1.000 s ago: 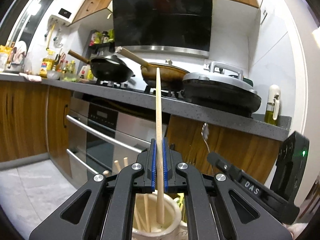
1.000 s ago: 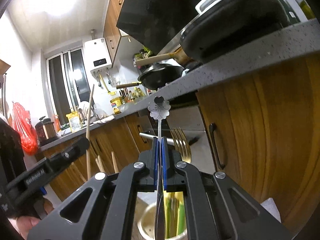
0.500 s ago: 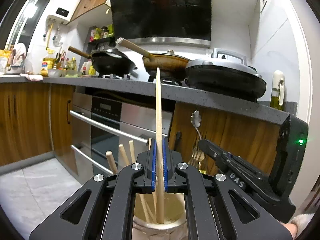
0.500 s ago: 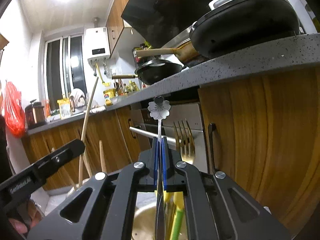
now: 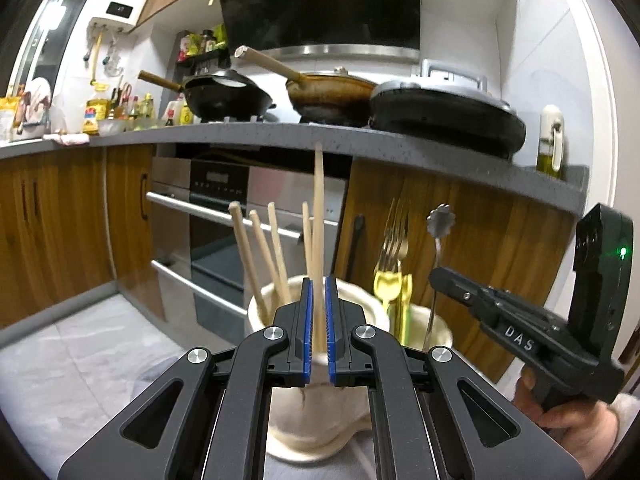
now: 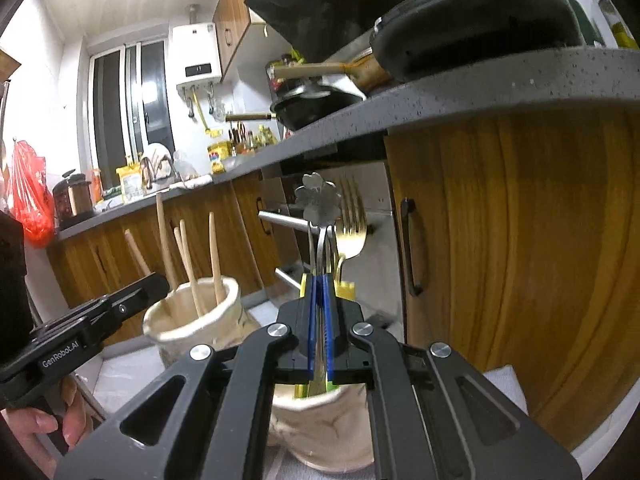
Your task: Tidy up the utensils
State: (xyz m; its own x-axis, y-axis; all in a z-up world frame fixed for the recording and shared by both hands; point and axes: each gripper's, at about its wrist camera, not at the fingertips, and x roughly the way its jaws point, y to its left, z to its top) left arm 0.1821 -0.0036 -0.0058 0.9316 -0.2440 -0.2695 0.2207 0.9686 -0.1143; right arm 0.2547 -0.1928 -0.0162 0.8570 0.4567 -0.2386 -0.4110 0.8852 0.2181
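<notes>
My left gripper [image 5: 318, 328] has its jaws slightly parted around a wooden chopstick [image 5: 319, 216] that stands in a cream cup [image 5: 316, 420] with several other chopsticks [image 5: 256, 256]. My right gripper [image 6: 319, 328] is shut on a silver spoon with a flower-shaped end [image 6: 319, 200]; the spoon reaches down into a second cream cup [image 6: 328, 428] holding gold forks [image 6: 352, 224] and green-handled utensils. The right gripper [image 5: 448, 280] shows in the left wrist view beside the spoon [image 5: 440, 220]. The chopstick cup [image 6: 192, 320] shows at the left of the right wrist view.
Wooden cabinet doors [image 6: 520, 260] and a steel oven front [image 5: 224, 220] stand just behind the cups. A grey counter edge [image 5: 360, 148] overhangs them, carrying pans [image 5: 332, 96] and bottles. The cups rest on a pale surface [image 5: 80, 368].
Both grippers have sunk lower toward the cups, carrying chopstick and spoon down into them. The left jaws have parted slightly from the chopstick; more chopsticks and forks are now in view.
</notes>
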